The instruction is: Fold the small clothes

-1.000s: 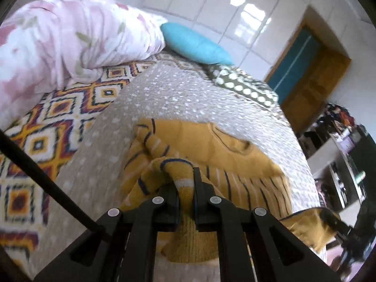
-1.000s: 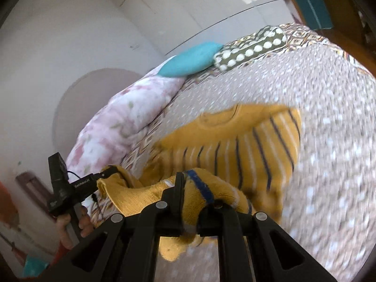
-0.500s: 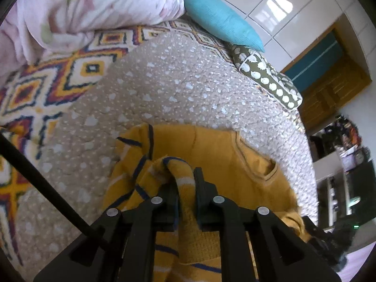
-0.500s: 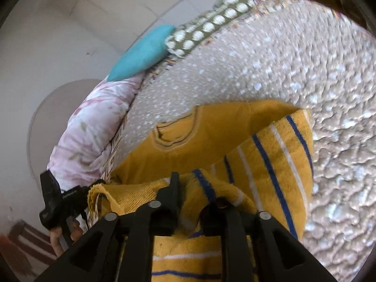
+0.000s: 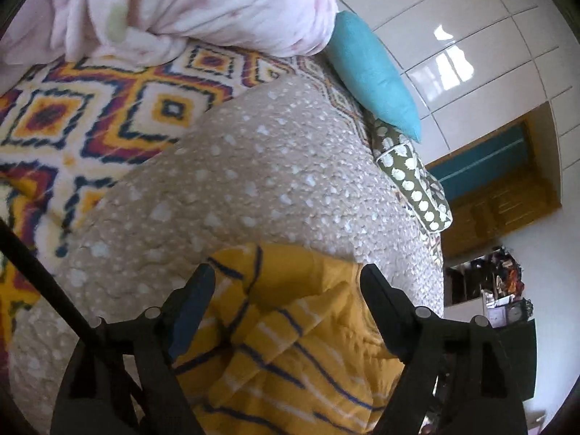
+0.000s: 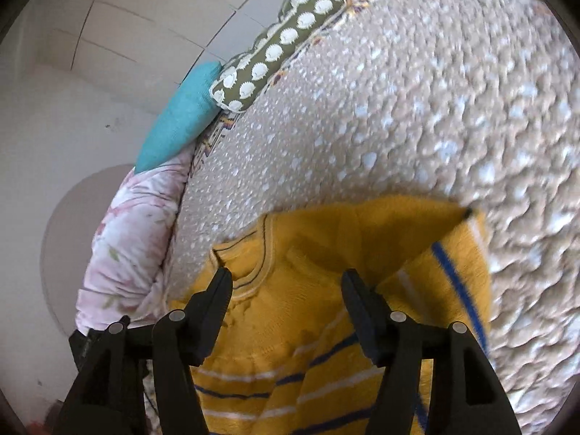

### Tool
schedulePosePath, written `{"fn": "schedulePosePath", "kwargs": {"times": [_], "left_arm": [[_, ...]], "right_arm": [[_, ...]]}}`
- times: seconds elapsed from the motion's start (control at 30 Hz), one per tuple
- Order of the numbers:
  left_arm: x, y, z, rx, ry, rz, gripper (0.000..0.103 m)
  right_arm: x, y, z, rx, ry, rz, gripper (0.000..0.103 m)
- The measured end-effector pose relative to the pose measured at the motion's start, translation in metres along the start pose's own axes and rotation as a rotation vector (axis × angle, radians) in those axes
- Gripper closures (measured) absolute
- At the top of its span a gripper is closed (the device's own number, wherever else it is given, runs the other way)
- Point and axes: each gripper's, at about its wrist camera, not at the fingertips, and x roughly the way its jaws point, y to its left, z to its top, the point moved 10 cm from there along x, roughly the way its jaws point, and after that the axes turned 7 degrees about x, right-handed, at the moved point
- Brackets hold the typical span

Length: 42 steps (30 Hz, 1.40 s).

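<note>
bed [image 5: 261, 181]: we've got a big bed topped with a beige quilted cover with pale spots, and it fills most of both wrist views

blanket [image 5: 90, 108]: under the beige cover, a bright diamond-pattern one in orange, navy and white, showing on the left of the left wrist view

duvet [image 5: 188, 3]: pink floral, bunched up at the head end, lying on the patterned blanket

pillows: a teal pillow [image 5: 373, 72] against the tiled wall, and just beside it an olive cushion [image 5: 413, 181] with white dots, both at the far edge of the bed

sweater [image 6: 326, 290]: the small mustard knit one with navy and white stripes, lying on the beige cover right under both tongs. Its lower striped part is flopped up over the plain upper part, and the neckline sits near the left finger in the right wrist view. A bit rumpled, not flat.

left tongs [image 5: 290, 275]: jaws spread wide and opening, sweater fabric lies between and below them but the pads aren't pressing on it

right tongs [image 6: 286, 282]: same deal for us here, jaws apart and opening, knit lying between them, nothing pinched
</note>
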Motion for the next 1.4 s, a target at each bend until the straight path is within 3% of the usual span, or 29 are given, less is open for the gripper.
{"fn": "schedulePosePath", "kwargs": {"times": [0.13,0.33,0.43,0.53,0.57,0.6,0.63,0.7,0.77,0.9,1.03,1.13,1.17,1.2,1.27,1.3,1.33,1.37,1.4], "left_arm": [[-0.018,0.009,-0.015,0.136,0.006,0.063,0.022],[-0.041,0.022,-0.070,0.363,0.071,0.101,0.022],[-0.041,0.028,-0.102,0.462,0.111,0.109,0.022],[-0.031,0.035,-0.129,0.492,0.163,0.116,0.024],[-0.027,0.037,-0.133,0.497,0.174,0.130,0.029],[-0.026,0.038,-0.134,0.517,0.184,0.157,0.052],[-0.027,0.034,-0.133,0.525,0.198,0.145,0.079],[-0.038,0.029,-0.122,0.528,0.182,0.181,0.093],[-0.053,0.021,-0.106,0.596,0.118,0.252,0.094],[-0.060,0.026,-0.101,0.638,0.095,0.341,0.095],[-0.056,0.067,-0.109,0.605,0.104,0.481,0.096],[-0.062,0.096,-0.113,0.492,0.118,0.464,0.096],[-0.068,0.099,-0.114,0.471,0.093,0.432,0.096],[-0.072,0.100,-0.113,0.468,0.073,0.420,0.094],[-0.077,0.103,-0.114,0.478,0.027,0.416,0.077],[-0.079,0.104,-0.115,0.480,0.009,0.412,0.060],[-0.079,0.105,-0.115,0.485,-0.025,0.408,0.051],[-0.078,0.106,-0.116,0.491,-0.042,0.413,0.050],[-0.077,0.107,-0.118,0.496,-0.042,0.420,0.049]], "right_arm": [[-0.036,-0.001,-0.015,-0.098,-0.004,-0.009,0.033],[-0.085,-0.028,-0.082,-0.226,0.045,-0.050,0.033],[-0.093,-0.043,-0.117,-0.257,0.066,-0.063,0.033],[-0.085,-0.058,-0.142,-0.271,0.082,-0.089,0.034],[-0.082,-0.059,-0.146,-0.264,0.095,-0.075,0.057],[-0.080,-0.058,-0.149,-0.247,0.117,-0.051,0.079],[-0.083,-0.057,-0.147,-0.236,0.112,-0.043,0.080],[-0.100,-0.051,-0.136,-0.231,0.082,-0.017,0.087],[-0.120,-0.051,-0.126,-0.270,0.035,-0.058,0.097],[-0.138,-0.078,-0.116,-0.261,0.024,-0.135,0.098],[-0.123,-0.107,-0.134,-0.260,0.068,-0.224,0.097],[-0.129,-0.111,-0.131,-0.240,0.038,-0.240,0.091],[-0.135,-0.111,-0.129,-0.237,0.022,-0.242,0.085],[-0.143,-0.109,-0.125,-0.244,-0.014,-0.262,0.084],[-0.159,-0.101,-0.120,-0.282,-0.088,-0.295,0.084],[-0.167,-0.096,-0.118,-0.305,-0.115,-0.293,0.084],[-0.173,-0.082,-0.117,-0.340,-0.149,-0.289,0.083],[-0.175,-0.065,-0.117,-0.381,-0.180,-0.286,0.075],[-0.174,-0.050,-0.120,-0.420,-0.204,-0.277,0.060]]}}
